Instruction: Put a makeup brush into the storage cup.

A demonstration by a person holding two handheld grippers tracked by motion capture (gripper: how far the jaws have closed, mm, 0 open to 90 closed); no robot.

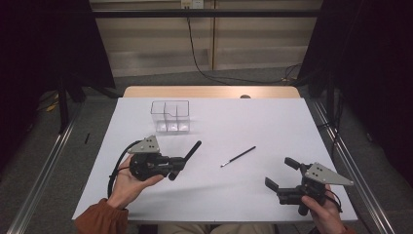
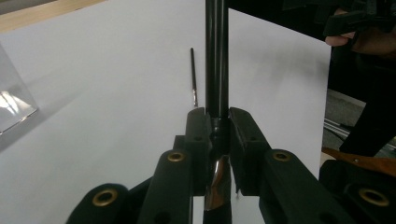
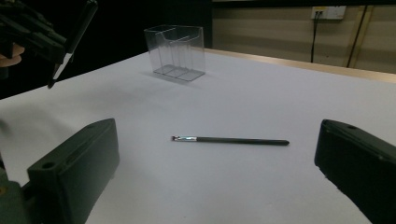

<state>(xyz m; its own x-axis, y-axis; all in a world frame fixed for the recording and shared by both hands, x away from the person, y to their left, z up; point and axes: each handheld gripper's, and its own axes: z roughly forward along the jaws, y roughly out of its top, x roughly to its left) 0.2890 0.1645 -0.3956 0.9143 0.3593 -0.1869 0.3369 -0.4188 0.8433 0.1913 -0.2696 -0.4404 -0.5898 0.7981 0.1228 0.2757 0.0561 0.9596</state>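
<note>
My left gripper (image 1: pixel 176 168) hovers over the table's left side, shut on a thick black-handled brush (image 1: pixel 191 151) whose handle sticks out past the jaws. In the left gripper view the jaws clamp the thick brush (image 2: pixel 216 56) just above its silver ferrule. A thin black brush (image 1: pixel 237 157) with a silver tip lies flat at the table's middle, also seen as the thin brush (image 3: pixel 231 140) between the jaws of my right gripper (image 3: pixel 215 136). That right gripper (image 1: pixel 277 171) stands open near the front right, well short of the thin brush and holding nothing.
A clear plastic box with compartments (image 1: pixel 170 116) stands at the back left of the white table (image 1: pixel 272 122); the clear box (image 3: pixel 176 51) looks bare inside. A wooden strip (image 1: pixel 209 91) runs along the far edge. Metal rails (image 1: pixel 44 161) flank the table.
</note>
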